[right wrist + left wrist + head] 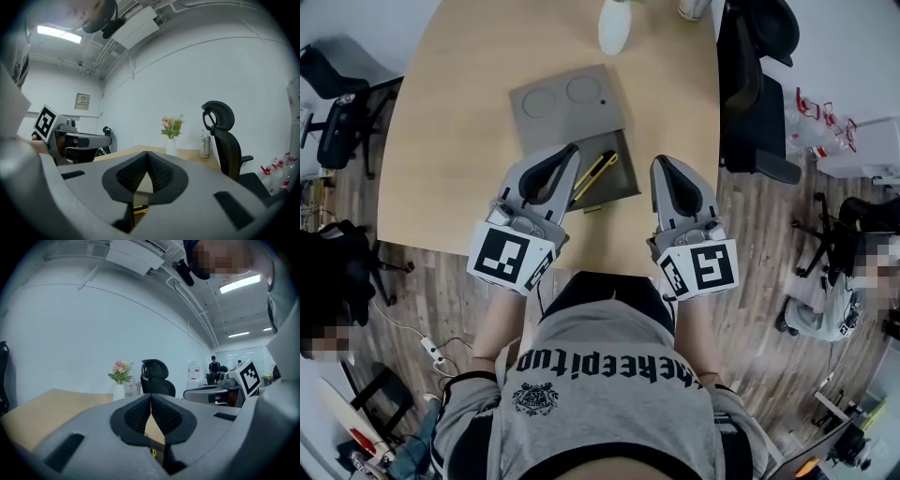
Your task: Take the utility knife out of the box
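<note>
Both claws are pressed together and empty: the left gripper [570,153] and the right gripper [660,163]. Between their tips, nearer the left one, the utility knife [596,174] is seen lying in the open box [622,181]. Nothing is taken out yet; grasping and lifting are left.

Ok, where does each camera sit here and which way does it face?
Head view: on the person's head, facing steeply down at table, box and knife; shows left hand-held gripper, right hand-held gripper, shirt.
Left gripper view: on the left hand-held gripper, looking level across the table along its shut jaws; right hand-held gripper at right.
Right gripper view: likewise on the right one, jaws shut; left one at left.
Both gripper views share vase and chair.
</note>
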